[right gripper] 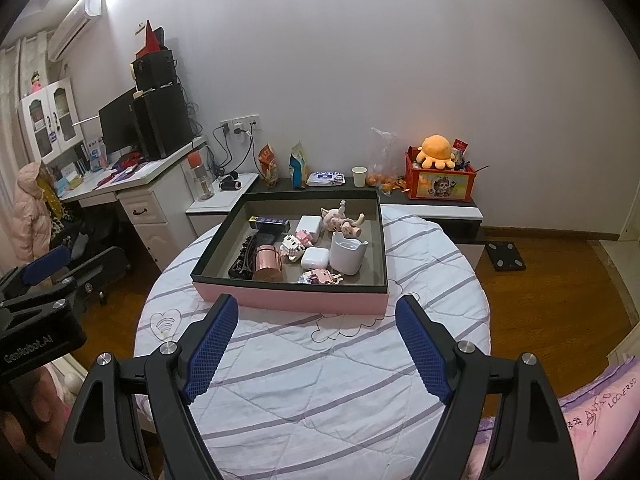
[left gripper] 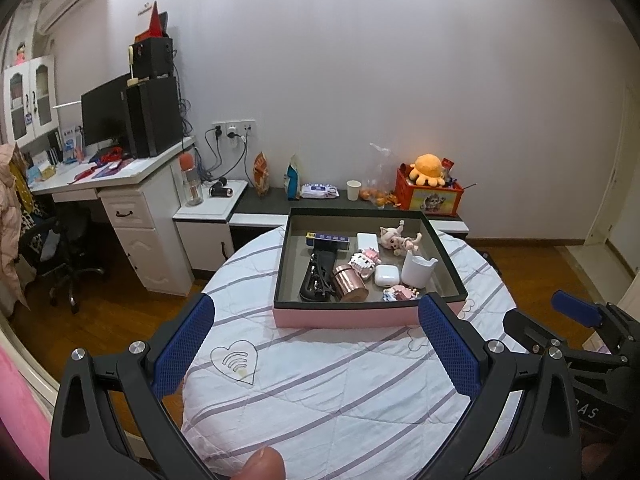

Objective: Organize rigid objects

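1. I see my left hand-held gripper (left gripper: pixel 316 312) tilted downward over the round tabletop (left gripper: pixel 320 392); its jaws stand wide apart with nothing between them; the blue pads (left gripper: pixel 182 344) are knobbly, mesh-textured rubber on smooth black plastic arms with silver bolts.
2. My right hand-held gripper (right gripper: pixel 316 314) takes the same downward tilt; its jaws are also spread and empty, short of the box (right gripper: pixel 296 298); in the left view it shows at the right edge (left gripper: pixel 576 312).
3. A fingertip (left gripper: pixel 264 464) shows at the bottom of the left view, between the gripper's arms.
4. The tabletop is covered with a white quilted cloth (right gripper: pixel 320 380) with grey-lilac stripes and a stitched heart (left gripper: pixel 236 360).
5. The box sits on the far half of the tabletop; it is shallow and rectangular, pink outside, dark rim, grey lining.
6. All the rigid things lie inside it: a shiny copper cylinder (right gripper: pixel 267 262) on its side touching a black ridged tool (right gripper: pixel 245 258); a glossy white earbud case (right gripper: pixel 315 258); a matte white cup (right gripper: pixel 348 256) upright with a scalloped rim; a white block (right gripper: pixel 309 224); a slim dark carton (right gripper: pixel 270 222) at the back; a pale pink doll (right gripper: pixel 340 220) lying down; two small pink-and-white block toys (right gripper: pixel 296 242), (right gripper: pixel 318 279).
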The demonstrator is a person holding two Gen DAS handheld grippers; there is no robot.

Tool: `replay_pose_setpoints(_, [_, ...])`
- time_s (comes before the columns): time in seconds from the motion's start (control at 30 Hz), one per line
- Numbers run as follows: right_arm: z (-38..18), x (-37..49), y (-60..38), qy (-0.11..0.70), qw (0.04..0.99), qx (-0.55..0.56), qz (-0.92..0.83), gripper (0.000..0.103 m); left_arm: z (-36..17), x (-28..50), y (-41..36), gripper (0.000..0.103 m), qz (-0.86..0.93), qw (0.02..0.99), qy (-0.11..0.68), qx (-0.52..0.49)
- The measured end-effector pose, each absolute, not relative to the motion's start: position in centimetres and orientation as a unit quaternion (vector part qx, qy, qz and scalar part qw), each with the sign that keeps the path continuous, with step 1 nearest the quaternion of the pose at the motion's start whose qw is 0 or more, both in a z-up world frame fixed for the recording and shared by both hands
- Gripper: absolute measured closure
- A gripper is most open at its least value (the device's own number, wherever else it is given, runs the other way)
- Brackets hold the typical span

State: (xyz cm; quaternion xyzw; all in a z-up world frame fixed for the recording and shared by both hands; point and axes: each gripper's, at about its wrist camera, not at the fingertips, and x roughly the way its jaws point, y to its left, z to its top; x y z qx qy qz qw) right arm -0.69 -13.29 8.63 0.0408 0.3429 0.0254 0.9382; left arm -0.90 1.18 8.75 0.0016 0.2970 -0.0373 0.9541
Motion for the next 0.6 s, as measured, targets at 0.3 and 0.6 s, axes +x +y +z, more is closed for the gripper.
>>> replay_pose_setpoints(0.3, [8.44, -0.63, -13.33, 0.345, 0.937, 0.043, 0.025, 0.020, 8.13, -0.57, 0.80, 0.000, -0.036, 0.952, 0.304, 0.013])
replay_pose_setpoints(0.6, [8.24, -0.60, -13.38, 0.347, 0.936, 0.044, 0.024, 0.020, 7.67, -0.15, 0.89, 0.000, -0.047, 0.948, 0.316, 0.007])
